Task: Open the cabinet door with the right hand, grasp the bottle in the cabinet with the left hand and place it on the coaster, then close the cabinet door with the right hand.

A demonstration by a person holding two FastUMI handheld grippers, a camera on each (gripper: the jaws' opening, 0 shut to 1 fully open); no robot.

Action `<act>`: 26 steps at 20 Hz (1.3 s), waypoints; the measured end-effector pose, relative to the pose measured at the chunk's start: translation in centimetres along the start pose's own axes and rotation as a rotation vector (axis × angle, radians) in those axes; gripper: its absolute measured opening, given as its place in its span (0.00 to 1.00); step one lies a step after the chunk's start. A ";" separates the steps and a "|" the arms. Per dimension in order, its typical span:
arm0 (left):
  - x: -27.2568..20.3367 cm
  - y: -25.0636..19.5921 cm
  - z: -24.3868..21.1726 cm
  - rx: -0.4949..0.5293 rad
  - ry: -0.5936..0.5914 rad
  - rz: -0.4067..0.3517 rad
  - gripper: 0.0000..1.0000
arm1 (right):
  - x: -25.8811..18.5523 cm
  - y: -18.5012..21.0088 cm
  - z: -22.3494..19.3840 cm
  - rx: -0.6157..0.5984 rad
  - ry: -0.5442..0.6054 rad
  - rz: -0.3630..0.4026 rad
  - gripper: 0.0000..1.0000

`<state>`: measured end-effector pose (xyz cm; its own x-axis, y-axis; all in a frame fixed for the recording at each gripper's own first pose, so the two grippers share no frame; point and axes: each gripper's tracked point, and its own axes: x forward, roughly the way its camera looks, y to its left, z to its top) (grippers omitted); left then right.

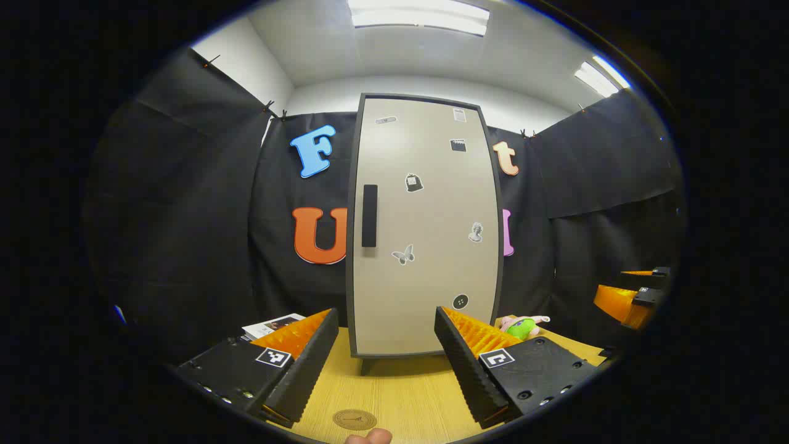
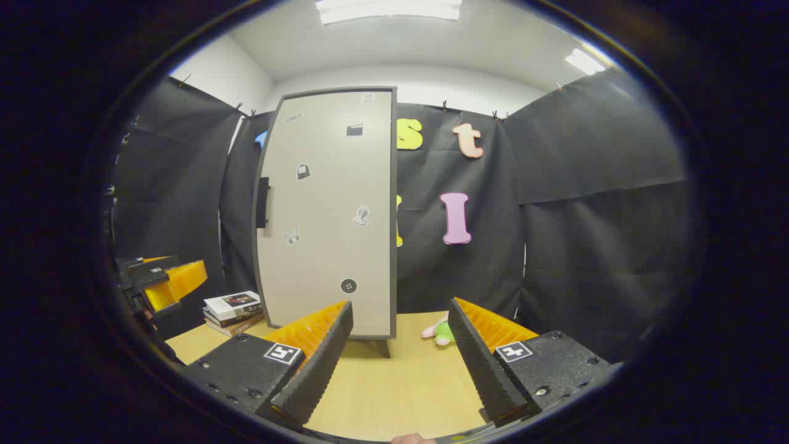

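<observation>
Black cloth hanging around the booth, white ceiling with lit panels above, wooden table (image 1: 407, 394) spreading below. Standing upright at the back of the table, a tall cabinet (image 1: 425, 228) on short legs, its pale door (image 2: 327, 216) lying flush and closed, dotted with small stickers. Running vertically along the door's left edge, a dark handle (image 1: 369, 216). Lying flat on the table at the near edge of the left gripper view, a round coaster (image 1: 354, 419), well in front of the cabinet. Bottle hidden, position behind the closed door impossible to tell. Hovering above the table, left gripper (image 1: 387, 361) spread wide and gripping nothing, framing the cabinet's base between its 2 fingers. Hovering likewise, right gripper (image 2: 400, 354) released and wide apart, pointing at the cabinet's right edge, touching nothing. Resting near the cabinet's right side, a pink and green plush toy (image 2: 439, 330). Sitting left of the cabinet, a small stack of books (image 2: 234, 311). Peeking in at the bottom rim of the left gripper view, a fingertip (image 1: 368, 437).
</observation>
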<state>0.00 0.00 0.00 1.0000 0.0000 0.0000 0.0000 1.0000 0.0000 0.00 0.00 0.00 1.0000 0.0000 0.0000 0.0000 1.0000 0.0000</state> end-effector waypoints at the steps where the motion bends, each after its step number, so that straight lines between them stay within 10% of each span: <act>1: 0.0 0.0 -0.2 -0.007 0.003 -0.001 0.95 | -0.2 0.0 -0.2 0.002 0.002 -0.002 0.96; 26: -1.0 -0.7 0.9 0.000 -0.022 -0.020 0.95 | -2.3 -1.5 0.0 0.041 -0.013 -0.030 0.96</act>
<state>-0.97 -0.69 0.86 0.9996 -0.0198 0.0220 0.0198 0.9998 0.0004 -2.30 -1.50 0.00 0.9995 -0.0303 0.0126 0.0298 0.9987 0.0409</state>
